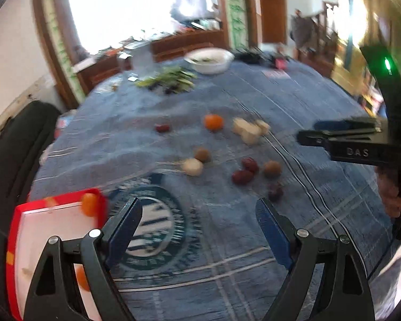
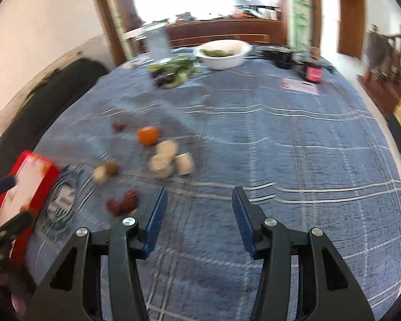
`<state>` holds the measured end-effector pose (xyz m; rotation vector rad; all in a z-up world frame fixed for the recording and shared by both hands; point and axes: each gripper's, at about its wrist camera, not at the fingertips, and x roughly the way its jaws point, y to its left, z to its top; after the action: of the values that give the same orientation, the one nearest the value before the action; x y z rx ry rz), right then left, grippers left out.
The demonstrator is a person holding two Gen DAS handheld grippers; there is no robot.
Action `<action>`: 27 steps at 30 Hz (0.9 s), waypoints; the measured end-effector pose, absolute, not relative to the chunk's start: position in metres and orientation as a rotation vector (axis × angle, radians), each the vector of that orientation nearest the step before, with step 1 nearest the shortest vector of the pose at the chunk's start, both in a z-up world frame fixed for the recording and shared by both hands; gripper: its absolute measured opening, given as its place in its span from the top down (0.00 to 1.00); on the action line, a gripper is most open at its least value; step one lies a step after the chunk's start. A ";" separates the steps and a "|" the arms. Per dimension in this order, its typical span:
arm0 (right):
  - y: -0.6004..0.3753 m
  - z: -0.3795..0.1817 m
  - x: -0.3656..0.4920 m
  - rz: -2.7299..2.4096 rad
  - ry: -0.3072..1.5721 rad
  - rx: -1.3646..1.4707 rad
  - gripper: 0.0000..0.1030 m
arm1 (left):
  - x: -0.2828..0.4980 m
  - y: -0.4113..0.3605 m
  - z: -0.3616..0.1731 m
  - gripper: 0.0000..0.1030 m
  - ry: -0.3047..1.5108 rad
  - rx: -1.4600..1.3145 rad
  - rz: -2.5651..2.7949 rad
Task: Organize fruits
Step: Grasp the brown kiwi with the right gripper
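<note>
Blue cloth [image 1: 294, 112] covers the table. Red tray [image 1: 13, 240] sits at the left gripper's [image 1: 197, 227] near left, touching nothing in its spread, empty jaws. Loose fruit lies ahead: orange [image 1: 214, 122], pale chunks [image 1: 250, 129], dates [image 1: 244, 172]. Right gripper [image 2: 199, 214] also spread, empty; dates [image 2: 123, 203] just left of its tip, likely nearer it. Motion blur smears the small fruit; tray contents partly hidden.
</note>
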<state>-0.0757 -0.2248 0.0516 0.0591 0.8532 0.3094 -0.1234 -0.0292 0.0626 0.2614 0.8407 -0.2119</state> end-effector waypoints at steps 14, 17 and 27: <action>-0.148 0.025 -0.070 0.420 0.916 -0.125 0.72 | -0.115 -0.016 0.059 0.16 0.849 0.250 -0.170; -0.155 0.019 -0.062 0.394 0.961 -0.100 0.72 | -0.116 -0.019 0.061 0.16 0.840 0.252 -0.199; -0.165 0.016 -0.054 0.378 0.957 -0.044 0.74 | -0.110 -0.034 0.055 0.16 0.879 0.258 -0.291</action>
<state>-0.0545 -0.1655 0.0158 -0.0436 0.9571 0.3778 -0.1100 -0.0342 0.0547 0.2578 0.8795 -0.2906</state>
